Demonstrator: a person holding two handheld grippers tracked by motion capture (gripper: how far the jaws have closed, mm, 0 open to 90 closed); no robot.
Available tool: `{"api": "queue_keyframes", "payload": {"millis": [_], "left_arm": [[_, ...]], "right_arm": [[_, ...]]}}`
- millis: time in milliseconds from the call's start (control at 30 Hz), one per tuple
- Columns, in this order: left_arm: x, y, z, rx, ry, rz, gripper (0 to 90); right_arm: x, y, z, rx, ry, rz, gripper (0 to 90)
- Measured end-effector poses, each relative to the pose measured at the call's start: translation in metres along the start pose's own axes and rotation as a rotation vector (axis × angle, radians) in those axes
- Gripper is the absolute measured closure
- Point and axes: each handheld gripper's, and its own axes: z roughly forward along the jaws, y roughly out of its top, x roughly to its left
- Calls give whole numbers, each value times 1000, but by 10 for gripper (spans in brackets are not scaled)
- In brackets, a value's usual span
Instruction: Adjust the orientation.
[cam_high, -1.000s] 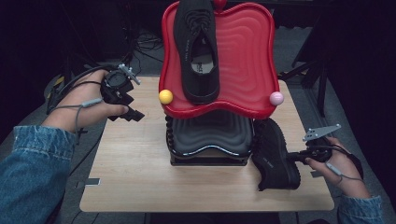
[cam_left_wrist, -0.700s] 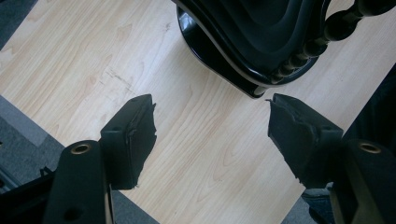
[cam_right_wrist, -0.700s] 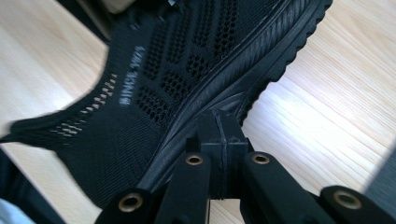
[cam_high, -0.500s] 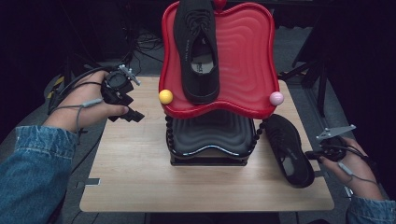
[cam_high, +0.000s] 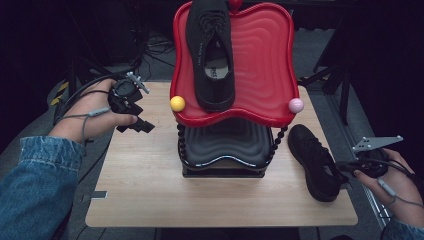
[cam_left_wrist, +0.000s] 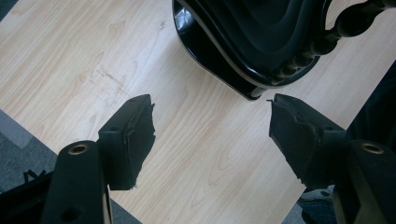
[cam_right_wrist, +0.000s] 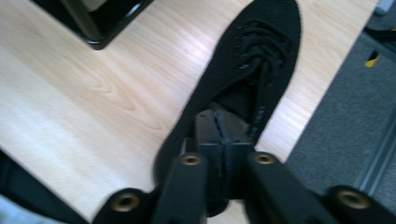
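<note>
Your right hand-held gripper (cam_right_wrist: 217, 122) pinches the black shoe's (cam_high: 314, 161) heel collar, jaw tips half hidden, shoe on the counter (cam_high: 150, 185) right edge; second shoe (cam_high: 212, 50) sits in the red tray (cam_high: 265, 60); left hand-held gripper (cam_left_wrist: 211, 135) wide, empty.

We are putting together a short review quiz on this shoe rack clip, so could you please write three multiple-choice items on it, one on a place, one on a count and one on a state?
1. Where does the shoe on the red tray point its toe?
A. towards the person
B. away from the person
C. to the side

2. How many black shoes are in the high view?
A. one
B. two
C. three

3. How do the left gripper jaws stand?
A. apart with nothing between them
C. shut on a ball
B. shut on a shoe

Key: 1 A, the shoe on the tray has its rounded toe at the near rim. 2 B, it and the shoe by the right gripper. 3 A, bare table shows between them.
</note>
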Motion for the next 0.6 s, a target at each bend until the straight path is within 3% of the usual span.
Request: {"api": "queue_keyframes", "payload": {"millis": [167,300,400,600], "left_arm": [[0,-3,3,11,-6,1,329],[1,-5,5,9,-10,-9,325],[2,-6,7,17,-12,-6,325],[2,-7,10,17,-18,-8,326]], "right_arm": [[12,5,-1,27,54,-16,759],[15,3,9,124,83,-22,689],[13,1,19,173,86,-45,666],[13,1,34,224,125,-46,666]]}}
